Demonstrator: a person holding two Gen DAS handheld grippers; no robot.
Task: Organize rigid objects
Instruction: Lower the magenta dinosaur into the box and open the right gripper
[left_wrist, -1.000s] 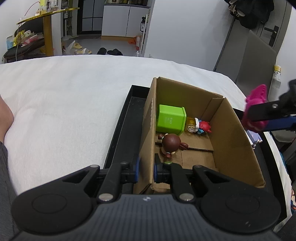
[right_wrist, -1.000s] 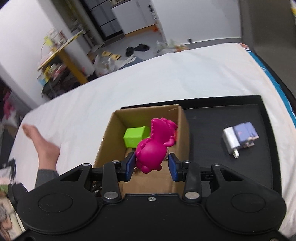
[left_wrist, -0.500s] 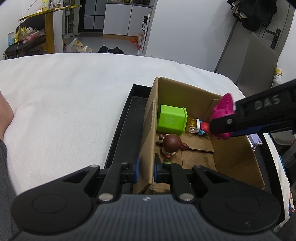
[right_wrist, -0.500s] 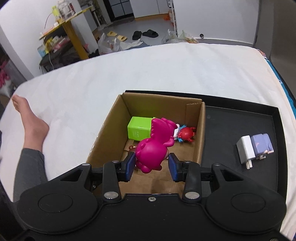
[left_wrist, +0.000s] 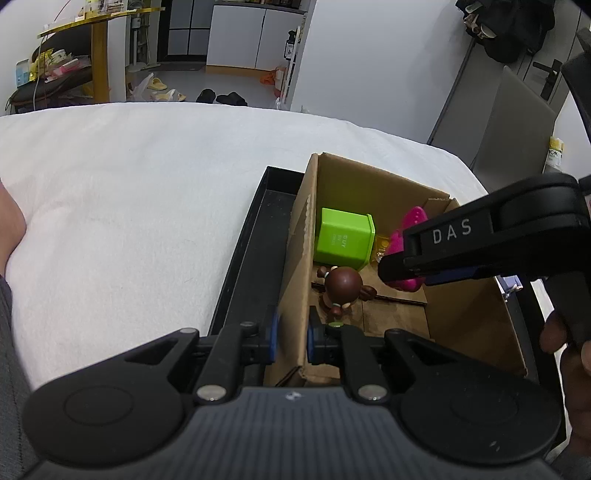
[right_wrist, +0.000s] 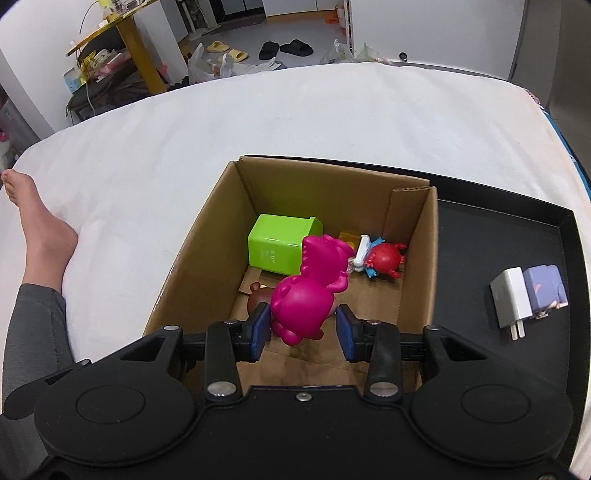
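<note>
Left hand-held gripper (left_wrist: 291, 338): clamped narrow on the cardboard box (left_wrist: 295, 258) left wall.
Right hand-held gripper (right_wrist: 301, 326): jaws parted; left pad against the pink dinosaur (right_wrist: 314, 288), right pad apart from it.
Pink dinosaur: inside the box, above the floor.
Box: left end of the black tray (right_wrist: 517, 229), on the bed (right_wrist: 258, 122).
Box contents: green cube (right_wrist: 279, 249), brown figure (left_wrist: 341, 286), red figure (right_wrist: 384, 258).
Tray right side: white charger (right_wrist: 511, 301).

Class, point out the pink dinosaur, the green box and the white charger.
pink dinosaur (right_wrist: 301, 299), right wrist view, on its belly.
green box (right_wrist: 275, 249), right wrist view, on its top face.
white charger (right_wrist: 511, 295), right wrist view, on its body.
</note>
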